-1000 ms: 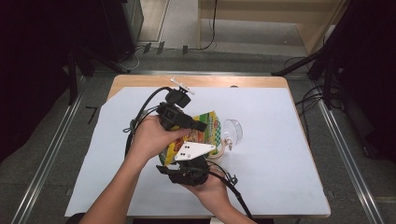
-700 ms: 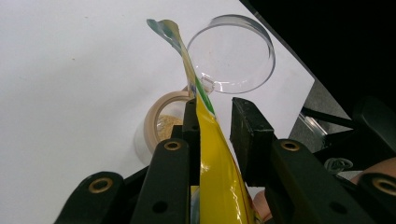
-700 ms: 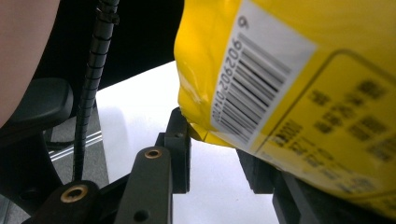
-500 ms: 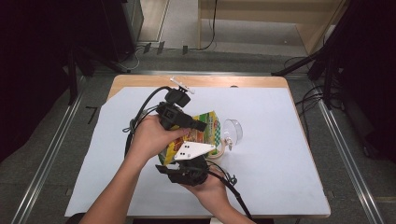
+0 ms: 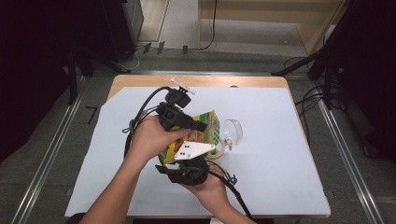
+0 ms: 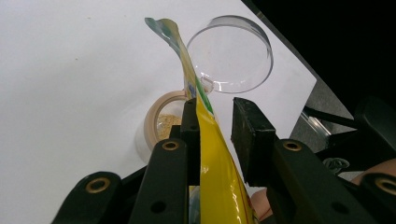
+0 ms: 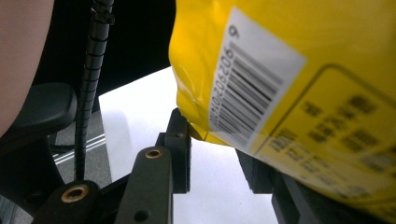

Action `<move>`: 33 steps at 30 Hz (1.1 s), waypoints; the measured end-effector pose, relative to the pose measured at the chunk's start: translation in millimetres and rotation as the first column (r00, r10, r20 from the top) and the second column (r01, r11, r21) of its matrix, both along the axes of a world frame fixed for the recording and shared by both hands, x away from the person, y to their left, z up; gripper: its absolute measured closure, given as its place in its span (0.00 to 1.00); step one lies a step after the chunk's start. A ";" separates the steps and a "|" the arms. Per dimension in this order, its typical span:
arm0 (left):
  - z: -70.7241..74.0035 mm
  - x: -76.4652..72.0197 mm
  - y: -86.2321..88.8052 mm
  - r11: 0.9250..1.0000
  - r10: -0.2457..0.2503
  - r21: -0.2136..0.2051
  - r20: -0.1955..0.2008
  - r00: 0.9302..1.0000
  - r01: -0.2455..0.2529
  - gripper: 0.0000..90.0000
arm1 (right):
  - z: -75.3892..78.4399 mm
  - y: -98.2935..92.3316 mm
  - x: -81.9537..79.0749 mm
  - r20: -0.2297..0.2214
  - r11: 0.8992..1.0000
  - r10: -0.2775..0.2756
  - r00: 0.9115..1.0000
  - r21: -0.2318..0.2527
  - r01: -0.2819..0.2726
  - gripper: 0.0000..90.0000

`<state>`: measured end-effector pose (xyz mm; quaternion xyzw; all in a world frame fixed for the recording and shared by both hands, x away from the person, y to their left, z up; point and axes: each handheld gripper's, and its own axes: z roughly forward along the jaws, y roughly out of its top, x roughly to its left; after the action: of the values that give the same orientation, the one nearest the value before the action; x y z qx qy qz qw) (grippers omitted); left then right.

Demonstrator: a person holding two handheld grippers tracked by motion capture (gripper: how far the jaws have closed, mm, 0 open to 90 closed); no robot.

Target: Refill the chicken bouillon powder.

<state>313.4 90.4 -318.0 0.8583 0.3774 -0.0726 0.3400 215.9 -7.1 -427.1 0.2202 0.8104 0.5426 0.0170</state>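
A yellow snack pouch (image 5: 208,125) hangs tilted over the table, held from both ends. My left gripper (image 5: 200,126) comes from the left onto its upper part. In the left gripper view the pouch (image 6: 215,163) lies against one jaw and bulges to the other lower down, so my left gripper (image 6: 217,112) is shut on it. Its green top edge points at a tan-rimmed cup (image 6: 156,122) with pale crumbs inside. My right gripper (image 5: 195,156) grips the pouch's lower end from below. In the right gripper view the pouch (image 7: 280,70) with its barcode sits between the jaws of my right gripper (image 7: 215,149).
A clear plastic lid (image 5: 232,131) lies on its side just right of the cup (image 5: 219,151). A white sheet (image 5: 280,163) covers the wooden table. Black cables trail from both grippers. Dark stands and floor rails ring the table.
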 end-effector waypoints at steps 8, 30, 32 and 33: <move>-1.0 0.0 -0.5 1.000 0.002 0.001 -0.006 1.000 -0.002 0.85 | -1.4 -0.2 0.6 0.006 1.000 -0.002 1.000 -0.009 0.002 0.76; 4.0 16.0 4.9 0.999 0.006 -0.042 -0.039 0.999 -0.007 0.84 | 9.4 -1.3 10.4 -0.001 1.000 0.009 1.000 -0.022 -0.009 0.76; 2.7 15.8 5.0 0.999 0.018 -0.037 -0.042 0.999 -0.020 0.85 | 10.0 -1.4 11.2 -0.001 1.000 0.009 1.000 -0.016 -0.009 0.76; 0.8 15.4 4.7 0.999 0.022 -0.030 -0.044 0.999 -0.023 0.85 | 8.9 -1.2 11.3 -0.007 1.000 0.014 1.000 -0.016 -0.014 0.76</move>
<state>328.8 95.1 -317.2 0.8471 0.3931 -0.0932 0.3453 227.1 -8.3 -418.2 0.2162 0.8163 0.5355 0.0121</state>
